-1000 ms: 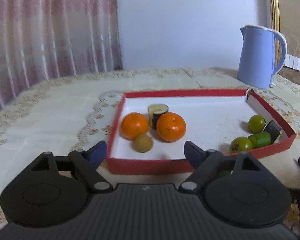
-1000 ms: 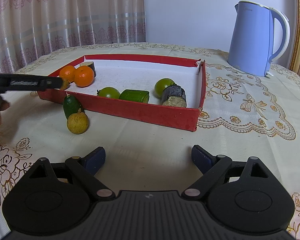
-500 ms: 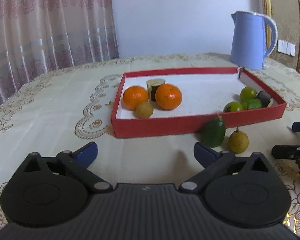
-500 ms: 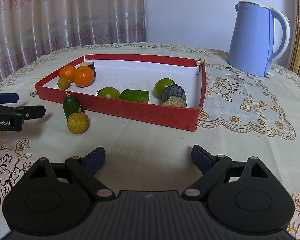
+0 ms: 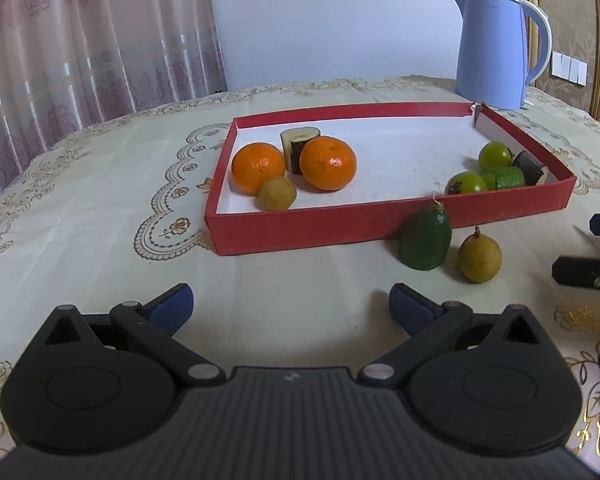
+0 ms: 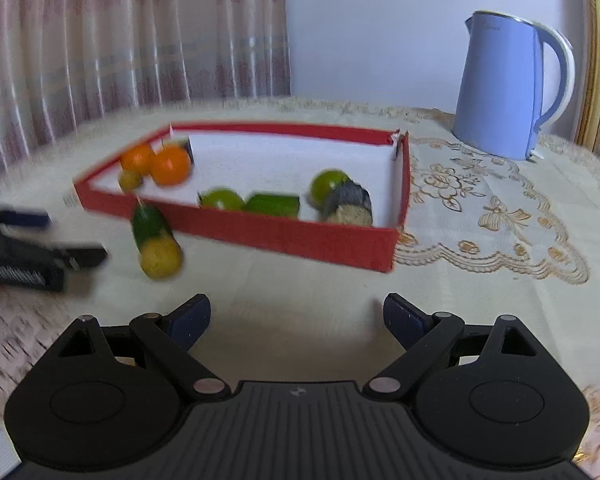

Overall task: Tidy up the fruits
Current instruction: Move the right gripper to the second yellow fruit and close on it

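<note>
The table (image 5: 80,216) with its cream embroidered cloth carries a shallow red cardboard tray with a white floor (image 5: 324,230) at frame centre, where oranges and green fruit already lie. Just outside its near wall, lower right of centre, a dark green oval fruit (image 5: 425,243) and a small yellow-brown round fruit (image 5: 480,255) sit side by side. Both left tongs (image 5: 291,307) and right tongs (image 6: 297,317) are spread wide and empty; a good next pick probably straddles one loose fruit squarely, closing gently so neither rolls.

The right gripper (image 6: 296,316) is hanging with its jaws wide apart over the tablecloth (image 6: 480,280). A green fruit (image 6: 150,222) and a yellow fruit (image 6: 161,257) are lying touching each other, just outside the near wall of the red tray (image 6: 300,232).
</note>
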